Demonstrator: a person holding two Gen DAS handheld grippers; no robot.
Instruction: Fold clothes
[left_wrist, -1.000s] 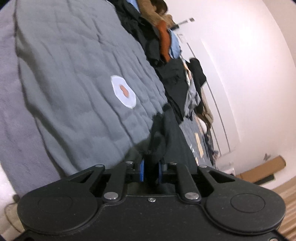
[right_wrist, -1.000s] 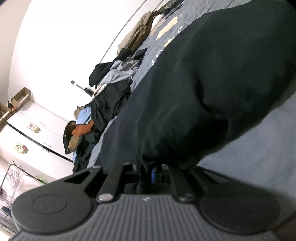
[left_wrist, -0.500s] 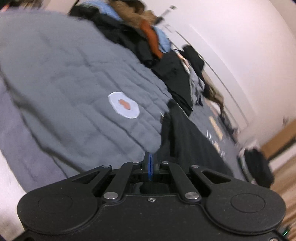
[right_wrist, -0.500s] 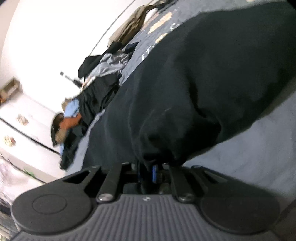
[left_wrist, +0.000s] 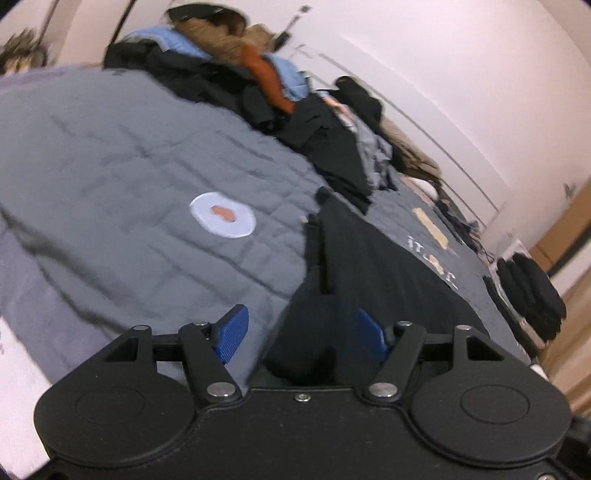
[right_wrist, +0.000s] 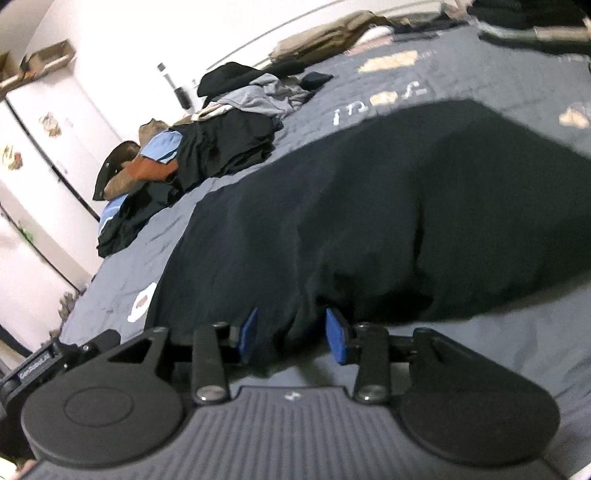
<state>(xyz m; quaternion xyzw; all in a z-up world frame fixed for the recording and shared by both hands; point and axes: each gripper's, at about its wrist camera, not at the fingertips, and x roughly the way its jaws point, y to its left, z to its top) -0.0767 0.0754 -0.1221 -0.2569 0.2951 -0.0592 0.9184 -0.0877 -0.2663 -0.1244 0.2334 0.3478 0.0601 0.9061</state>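
A black garment (right_wrist: 369, 221) lies spread on a grey quilted bedspread (left_wrist: 110, 166), with its near edge bunched between the blue pads of both grippers. In the left wrist view, the left gripper (left_wrist: 301, 332) has its jaws spread wide, and the dark cloth sits loosely between the pads, closer to the right-hand one, without being pinched. This view alone shows a white round patch with an orange centre (left_wrist: 222, 219) on the quilt and a stack of dark folded items (left_wrist: 528, 291) at the far right edge of the bed. In the right wrist view, the right gripper (right_wrist: 291, 336) is also parted, a fold of the garment resting between its pads. Only this view shows white wardrobe doors (right_wrist: 40, 147) at the left. Both views show a heap of mixed clothes (right_wrist: 207, 147) along the wall side of the bed.
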